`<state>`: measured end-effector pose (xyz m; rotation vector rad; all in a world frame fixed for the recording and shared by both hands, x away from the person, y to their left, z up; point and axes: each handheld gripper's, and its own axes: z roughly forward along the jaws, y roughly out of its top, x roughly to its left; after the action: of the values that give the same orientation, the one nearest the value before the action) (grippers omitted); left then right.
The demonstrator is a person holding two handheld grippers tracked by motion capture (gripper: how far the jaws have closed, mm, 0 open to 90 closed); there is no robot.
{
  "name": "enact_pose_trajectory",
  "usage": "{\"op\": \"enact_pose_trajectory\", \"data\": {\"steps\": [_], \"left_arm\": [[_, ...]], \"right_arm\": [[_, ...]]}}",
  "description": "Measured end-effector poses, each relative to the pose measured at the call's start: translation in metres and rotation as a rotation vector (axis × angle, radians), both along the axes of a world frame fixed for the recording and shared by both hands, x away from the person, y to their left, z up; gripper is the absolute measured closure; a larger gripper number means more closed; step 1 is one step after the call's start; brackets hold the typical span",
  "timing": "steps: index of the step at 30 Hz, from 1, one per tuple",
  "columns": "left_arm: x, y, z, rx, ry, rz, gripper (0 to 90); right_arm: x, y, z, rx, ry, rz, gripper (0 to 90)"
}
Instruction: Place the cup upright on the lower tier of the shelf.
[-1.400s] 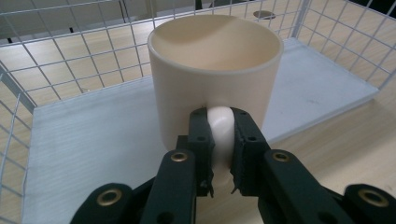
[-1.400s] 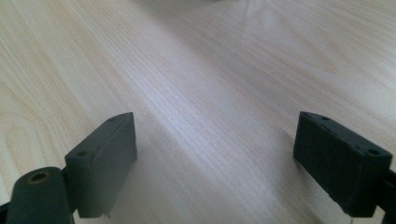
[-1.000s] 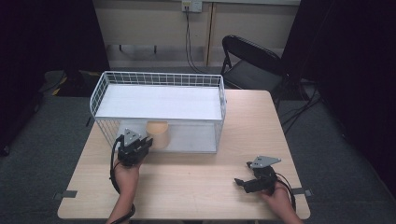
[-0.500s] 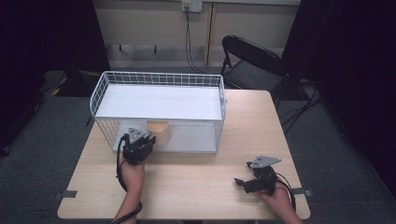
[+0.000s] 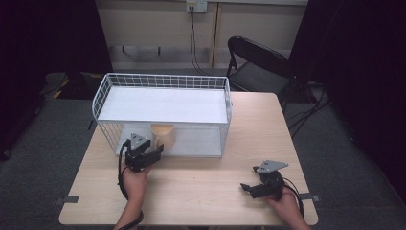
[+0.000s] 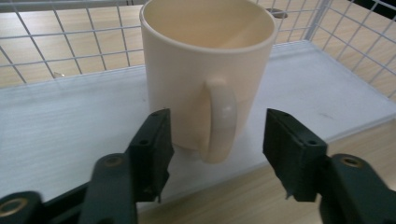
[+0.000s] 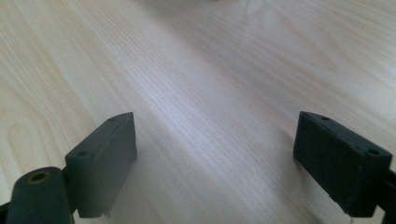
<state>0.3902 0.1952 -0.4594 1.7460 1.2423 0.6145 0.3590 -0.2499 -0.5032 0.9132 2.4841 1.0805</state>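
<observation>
Seemingly the placing is done; the cream ceramic mug (image 6: pixel 205 79) stands upright inside the white wire basket (image 5: pixel 107 91) on the wooden desk (image 5: pixel 201 191); the left hand-held gripper (image 6: pixel 217 140), jaws just opened, brackets its handle without touching; withdrawal remains; the right hand-held gripper (image 7: pixel 215 158) rests wide, empty.

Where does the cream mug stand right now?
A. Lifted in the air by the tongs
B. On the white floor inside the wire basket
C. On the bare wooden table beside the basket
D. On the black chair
B: the mug stands upright on the white floor of the wire basket, with mesh behind it, and the left tongs are open around its handle.
</observation>
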Motion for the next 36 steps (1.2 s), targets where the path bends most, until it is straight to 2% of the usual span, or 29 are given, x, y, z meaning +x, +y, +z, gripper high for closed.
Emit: {"op": "enact_pose_trajectory", "data": {"steps": [6,10,15,18,21,25,36], "left_arm": [[-0.007,0.006,0.003,-0.001,-0.005,-0.033,29.0],[-0.012,0.011,0.005,-0.010,0.007,-0.054,27.6],[-0.019,0.023,0.008,-0.024,0.002,-0.067,22.8],[-0.022,0.028,0.009,-0.028,0.004,-0.069,22.6],[-0.025,0.029,0.010,0.004,0.007,-0.074,22.6],[-0.027,0.032,0.011,-0.013,0.008,-0.096,22.1],[-0.035,0.040,0.014,-0.020,0.013,-0.148,21.4]], "right_arm": [[0.000,0.000,0.000,0.000,0.000,0.000,12.7],[0.000,0.000,0.000,0.000,0.000,0.000,12.7],[0.000,0.000,0.000,0.000,0.000,0.000,12.7],[0.000,0.000,0.000,0.000,0.000,0.000,12.7],[0.000,0.000,0.000,0.000,0.000,0.000,12.7],[0.000,0.000,0.000,0.000,0.000,0.000,12.7],[0.000,0.000,0.000,0.000,0.000,0.000,12.7]]}}
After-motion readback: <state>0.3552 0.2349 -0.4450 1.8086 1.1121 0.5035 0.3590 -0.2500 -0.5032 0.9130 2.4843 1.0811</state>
